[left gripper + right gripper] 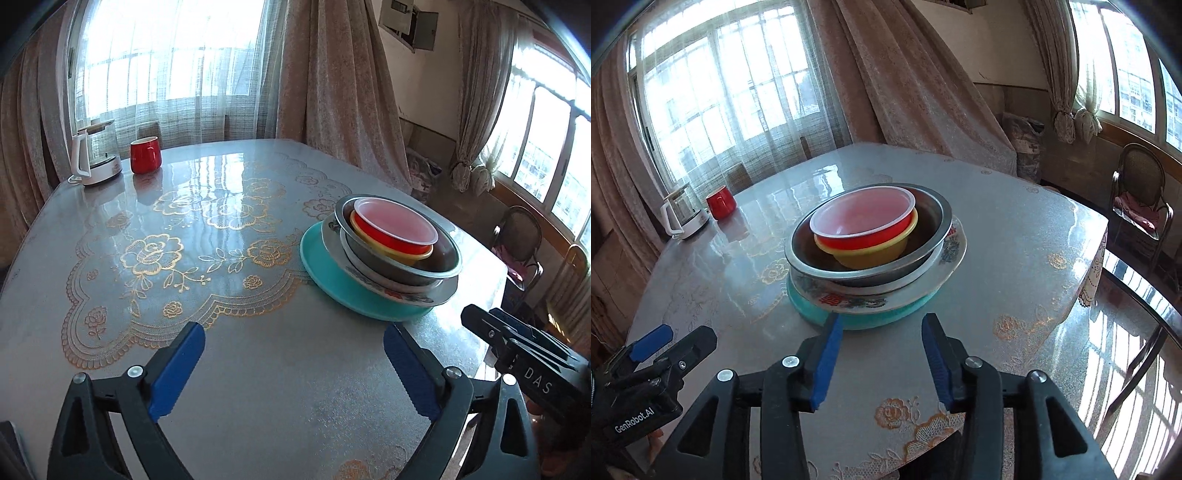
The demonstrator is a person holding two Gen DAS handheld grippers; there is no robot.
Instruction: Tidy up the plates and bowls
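Nested stack (871,254) just ahead of right gripper (882,354), jaws half apart, empty; right of left gripper (293,373), jaws wide, empty. Probably heavy, glazed, slippery, breakable below; light plastic bowls (864,225) above. Best pinched at teal plate (812,314) rim.

Left gripper (293,345): black plastic frame with triangular cut-outs, two fingers (181,369) faced with blue pads serrated along the inner edge, silver round-headed screws at the pivots. White lettering "GenRobot.AI" is seen on its side in the right wrist view.

Right gripper (881,341): the same black frame, blue serrated pads (827,354) and silver screws. White letters "DAS" are printed on its body in the left wrist view.
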